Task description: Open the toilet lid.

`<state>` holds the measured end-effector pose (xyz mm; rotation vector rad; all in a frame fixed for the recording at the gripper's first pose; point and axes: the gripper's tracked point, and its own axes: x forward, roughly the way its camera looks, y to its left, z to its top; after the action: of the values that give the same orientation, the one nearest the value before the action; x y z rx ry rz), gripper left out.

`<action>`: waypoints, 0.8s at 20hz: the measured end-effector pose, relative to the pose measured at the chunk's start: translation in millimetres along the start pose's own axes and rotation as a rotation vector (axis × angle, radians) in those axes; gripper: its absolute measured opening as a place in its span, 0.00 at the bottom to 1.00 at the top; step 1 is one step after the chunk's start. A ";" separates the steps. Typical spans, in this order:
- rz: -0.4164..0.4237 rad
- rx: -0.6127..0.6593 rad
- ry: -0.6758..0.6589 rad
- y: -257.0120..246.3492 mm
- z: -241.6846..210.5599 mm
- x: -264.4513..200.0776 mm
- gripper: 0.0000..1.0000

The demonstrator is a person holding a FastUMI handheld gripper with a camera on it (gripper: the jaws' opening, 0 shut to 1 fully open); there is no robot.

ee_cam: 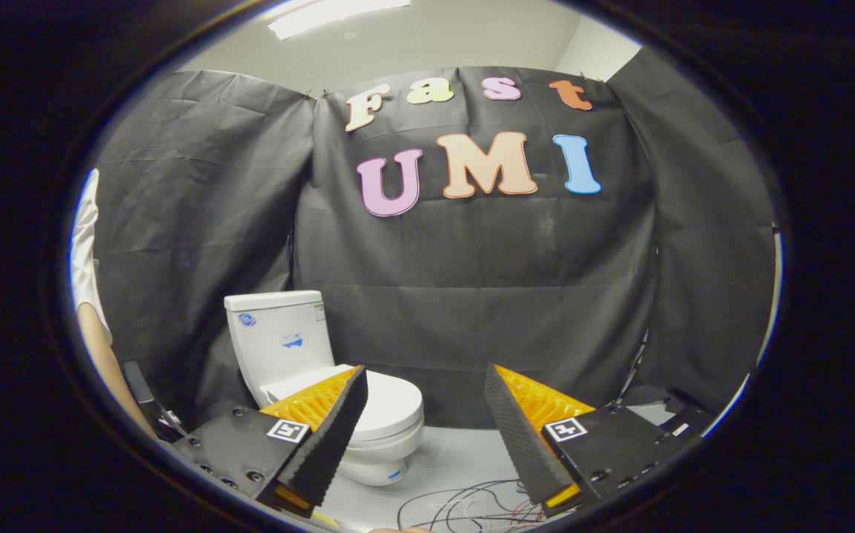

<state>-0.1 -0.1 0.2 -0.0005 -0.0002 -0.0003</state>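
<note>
Toilet lid lies flat and closed over the bowl of a small white toilet that stands on the pale floor against the black booth wall, its tank upright behind it. By the look of it the lid is a rigid, smooth plastic plate, light enough to swing but glossy and likely slippery, hinged at the tank end. The sensible place to take hold is the rounded front rim, farthest from the hinge, where a fingertip can slip under the lip and lift; pinching the flat top would probably just slide off. The gripper hangs well short of the toilet with its fingers spread wide and nothing between them; the near finger overlaps the lid's left part in the view, and the lid's front edge shows beyond it. A tangle of cables lies on the floor just ahead of the fingers, and a person's arm stands beside the wall off to the toilet's far side
</note>
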 end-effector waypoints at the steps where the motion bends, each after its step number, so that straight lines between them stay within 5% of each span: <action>1: 0.000 0.000 0.000 -0.1 0.0 0.2 0.99; 16: -0.003 -0.001 0.001 -1.6 0.1 0.4 0.94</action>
<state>0.4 -1.7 0.3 -0.0010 0.0009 -0.0037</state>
